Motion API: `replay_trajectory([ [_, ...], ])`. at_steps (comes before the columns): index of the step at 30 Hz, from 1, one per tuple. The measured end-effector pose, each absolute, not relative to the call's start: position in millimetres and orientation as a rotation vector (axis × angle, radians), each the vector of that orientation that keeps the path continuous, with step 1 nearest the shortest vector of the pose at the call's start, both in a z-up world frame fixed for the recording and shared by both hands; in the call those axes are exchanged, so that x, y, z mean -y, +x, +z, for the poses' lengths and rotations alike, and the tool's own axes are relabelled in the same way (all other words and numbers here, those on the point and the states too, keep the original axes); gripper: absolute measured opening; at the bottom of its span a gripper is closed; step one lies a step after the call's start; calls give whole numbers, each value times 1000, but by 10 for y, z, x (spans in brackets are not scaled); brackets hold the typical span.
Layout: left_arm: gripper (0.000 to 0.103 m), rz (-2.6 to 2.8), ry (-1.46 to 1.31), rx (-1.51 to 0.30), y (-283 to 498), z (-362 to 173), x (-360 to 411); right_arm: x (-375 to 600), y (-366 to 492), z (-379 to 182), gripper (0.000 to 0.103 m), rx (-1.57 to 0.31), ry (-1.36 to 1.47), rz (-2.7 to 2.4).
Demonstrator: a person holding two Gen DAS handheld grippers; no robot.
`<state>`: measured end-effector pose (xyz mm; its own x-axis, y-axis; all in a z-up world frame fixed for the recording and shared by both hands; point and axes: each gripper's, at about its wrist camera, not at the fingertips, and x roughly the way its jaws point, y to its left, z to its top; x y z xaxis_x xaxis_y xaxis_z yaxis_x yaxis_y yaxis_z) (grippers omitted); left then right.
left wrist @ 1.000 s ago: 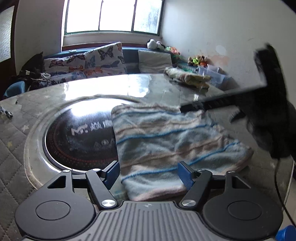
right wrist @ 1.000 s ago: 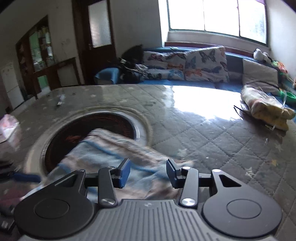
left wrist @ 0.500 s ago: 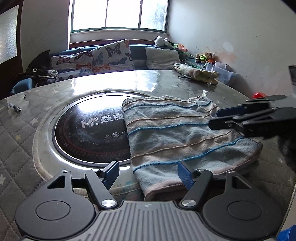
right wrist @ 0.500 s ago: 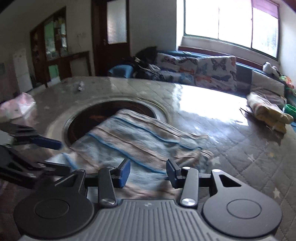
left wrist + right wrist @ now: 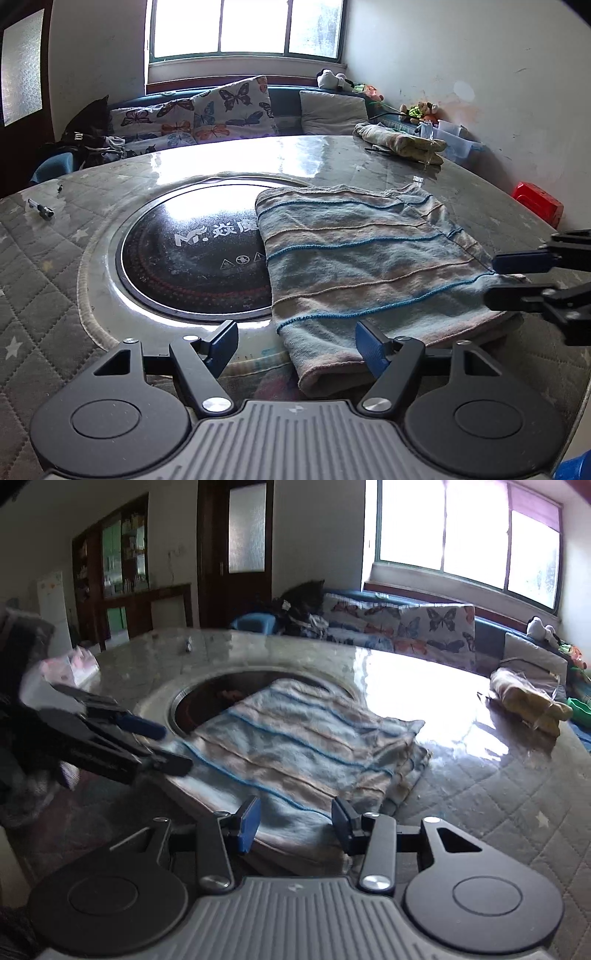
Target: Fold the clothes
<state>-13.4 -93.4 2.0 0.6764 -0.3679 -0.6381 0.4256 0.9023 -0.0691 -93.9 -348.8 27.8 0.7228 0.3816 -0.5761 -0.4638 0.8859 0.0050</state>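
A folded light-blue striped cloth (image 5: pixel 362 258) lies on the round table, partly over the black induction plate (image 5: pixel 192 254). My left gripper (image 5: pixel 297 345) is open, its fingertips at the cloth's near edge. My right gripper (image 5: pixel 293 821) is open, its fingertips over the cloth's (image 5: pixel 295 746) near side. The right gripper also shows at the right edge of the left wrist view (image 5: pixel 496 280), jaws apart at the cloth's right corner. The left gripper shows in the right wrist view (image 5: pixel 162 746) at the cloth's left corner.
A bundled yellowish cloth (image 5: pixel 399 142) lies at the table's far right. A small metal piece (image 5: pixel 40 208) lies far left. The table's quilted cover (image 5: pixel 498 794) is under glass. A sofa with butterfly cushions (image 5: pixel 207 114) is behind. A red stool (image 5: pixel 537 203) stands right.
Both grippers have pulled back to the cloth's near edge and corners. The right gripper has swung down to the cloth's right corner. The cloth lies flat and still.
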Motion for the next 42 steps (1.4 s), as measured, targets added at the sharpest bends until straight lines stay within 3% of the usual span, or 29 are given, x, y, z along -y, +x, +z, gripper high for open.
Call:
replay_trajectory([
  [5,73,-436,77,-709,-161,33,928,3507,-1002,124,42,-649,-137,436],
  [21,103,-438,74,-707,-336,152,999,3502,-1156,178,48,-613,-91,410],
  [30,103,-435,70,-711,-364,164,1017,3482,-1199,222,63,-604,-61,403],
  [42,103,-382,49,-701,-128,253,983,3649,-953,302,63,-609,29,354],
])
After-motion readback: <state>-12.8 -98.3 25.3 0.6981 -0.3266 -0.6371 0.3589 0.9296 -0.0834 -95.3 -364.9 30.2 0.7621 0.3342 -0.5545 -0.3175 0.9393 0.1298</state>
